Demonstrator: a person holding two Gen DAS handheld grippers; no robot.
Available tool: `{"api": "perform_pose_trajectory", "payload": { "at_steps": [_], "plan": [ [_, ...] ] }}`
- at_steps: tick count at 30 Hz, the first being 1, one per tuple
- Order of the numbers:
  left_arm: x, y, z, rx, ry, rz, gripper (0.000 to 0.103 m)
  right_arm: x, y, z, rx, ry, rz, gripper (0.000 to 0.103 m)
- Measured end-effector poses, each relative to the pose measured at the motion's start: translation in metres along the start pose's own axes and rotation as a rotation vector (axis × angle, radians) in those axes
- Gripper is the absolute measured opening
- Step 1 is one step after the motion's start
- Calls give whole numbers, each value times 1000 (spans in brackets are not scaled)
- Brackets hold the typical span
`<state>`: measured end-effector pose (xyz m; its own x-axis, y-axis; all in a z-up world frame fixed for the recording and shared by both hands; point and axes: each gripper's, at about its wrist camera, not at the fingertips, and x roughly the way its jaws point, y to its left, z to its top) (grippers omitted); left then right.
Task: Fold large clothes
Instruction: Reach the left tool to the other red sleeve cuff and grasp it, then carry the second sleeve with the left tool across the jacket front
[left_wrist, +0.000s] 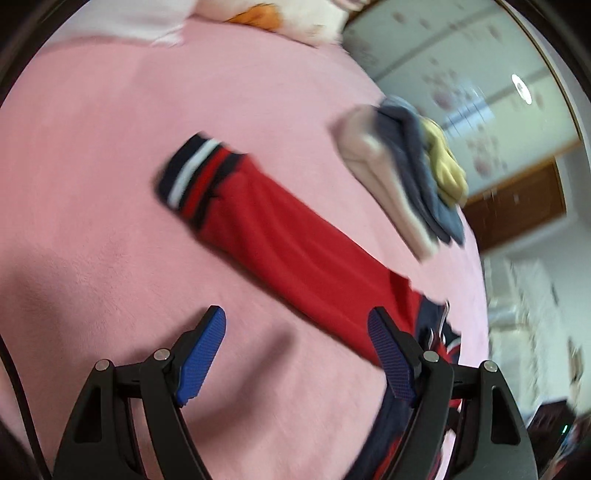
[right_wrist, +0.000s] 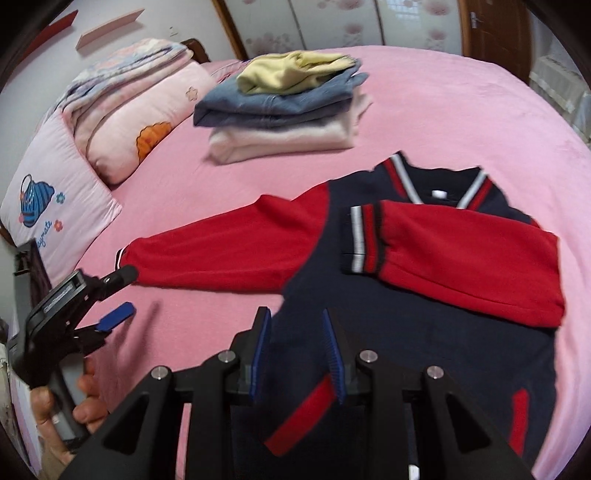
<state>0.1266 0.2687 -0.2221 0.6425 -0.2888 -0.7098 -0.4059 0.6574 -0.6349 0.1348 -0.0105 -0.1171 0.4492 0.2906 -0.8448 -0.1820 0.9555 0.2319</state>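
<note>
Lying flat on the pink bed (right_wrist: 461, 110), the navy jacket (right_wrist: 424, 332) has one red sleeve (right_wrist: 461, 254) folded across its chest, cuff near the collar, and the other sleeve (right_wrist: 229, 251) stretched straight out over bare sheet toward the pillows (right_wrist: 122, 136) at the head of the bed. A stack of folded clothes (right_wrist: 288, 107) sits beyond the jacket, apart from it, with a strip of open sheet between. More open sheet runs past the folded sleeve to the far edge of the bed.

The right gripper (right_wrist: 297, 350) hangs over the jacket's lower body near its hem; its jaws stand narrowly apart with only cloth seen behind them, and whether they pinch any fabric I cannot tell. The left gripper (left_wrist: 297, 354), held in a hand (right_wrist: 59, 410), hovers beside the outstretched sleeve's cuff with its jaws released wide, nothing between them, pink sheet below.
</note>
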Motion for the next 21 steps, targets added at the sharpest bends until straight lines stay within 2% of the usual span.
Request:
{"api": "perform_pose_trajectory", "payload": {
  "at_steps": [4,6,10,12,14,16,17,19,21],
  "plan": [
    [12,22,6,-92,-58,-62,74,14,2,2,-17,13,6,29],
    [16,25,11,-112,-88,-65,64,18,-1,2,-18,16,4,29],
    [24,35,25,-206,-122,-58,8,21,-15,0,16,22,6,29],
    [24,33,28,-226,-129,-52,8,20,-25,-2,37,19,5,29],
    [19,15,31,-151,-157,0,5,17,-35,-4,55,12,1,29],
    [11,-17,31,-29,-192,41,5,10,-48,-8,77,-2,-8,29],
    [7,-43,28,63,-206,47,5,8,-54,-9,87,-6,-12,29],
    [4,-84,23,185,-206,36,5,0,-71,-13,118,-19,-23,29],
    [4,-133,10,319,-199,-8,5,-8,-87,-16,151,-30,-33,29]
  ]
}}
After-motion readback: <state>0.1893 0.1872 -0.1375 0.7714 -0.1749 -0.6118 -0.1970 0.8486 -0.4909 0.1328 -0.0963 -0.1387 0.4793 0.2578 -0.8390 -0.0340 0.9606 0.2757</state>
